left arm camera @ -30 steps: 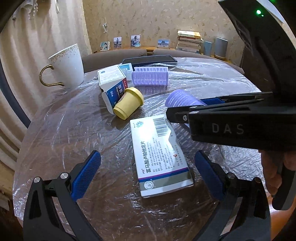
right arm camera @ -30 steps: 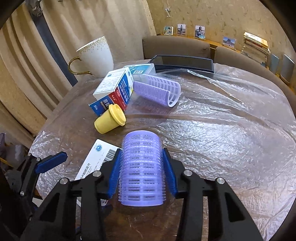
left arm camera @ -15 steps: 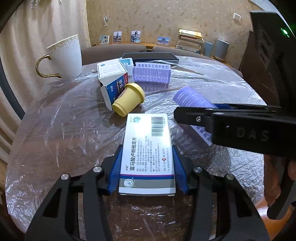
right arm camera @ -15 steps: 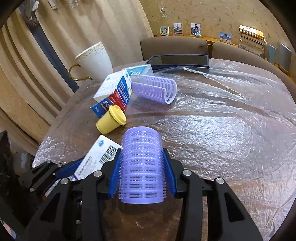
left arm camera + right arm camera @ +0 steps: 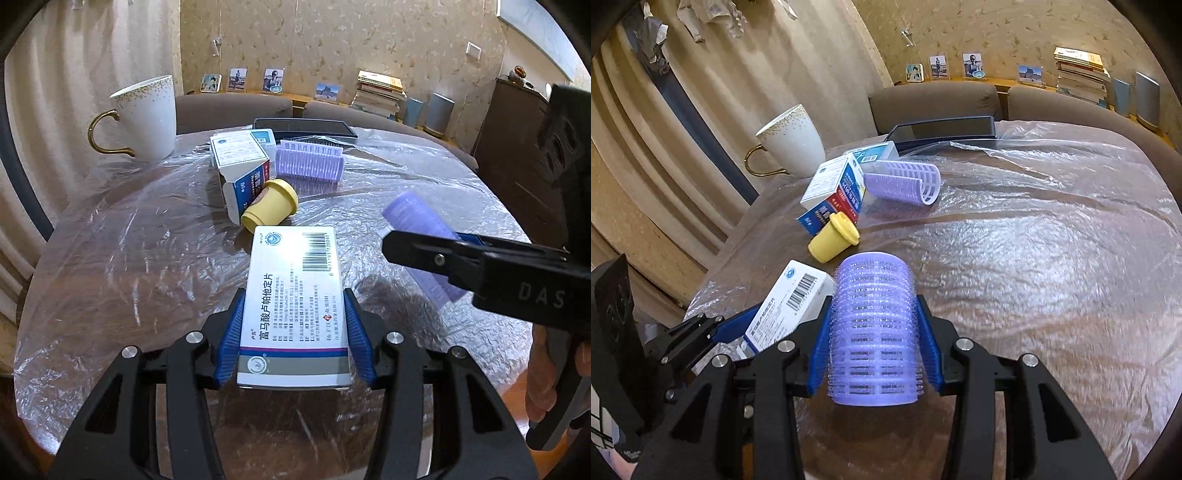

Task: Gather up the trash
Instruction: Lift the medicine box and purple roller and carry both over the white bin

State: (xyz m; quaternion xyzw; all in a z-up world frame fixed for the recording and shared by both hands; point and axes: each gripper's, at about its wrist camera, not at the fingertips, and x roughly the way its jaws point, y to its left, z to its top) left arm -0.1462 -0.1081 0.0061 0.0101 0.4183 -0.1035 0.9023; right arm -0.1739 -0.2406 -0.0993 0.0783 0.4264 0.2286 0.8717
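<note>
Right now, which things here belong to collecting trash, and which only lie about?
Job:
- medicine box in left claw
- purple hair roller in right claw

Lying about, apparently:
- white mug
- yellow cup
- open carton

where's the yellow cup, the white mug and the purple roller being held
yellow cup [image 5: 269, 208], left wrist view, on its side wall.
white mug [image 5: 146, 118], left wrist view, on the middle of its body.
purple roller [image 5: 873, 328], right wrist view, on its bristled side between the jaws.

White medicine box, purple roller, both clamped.
</note>
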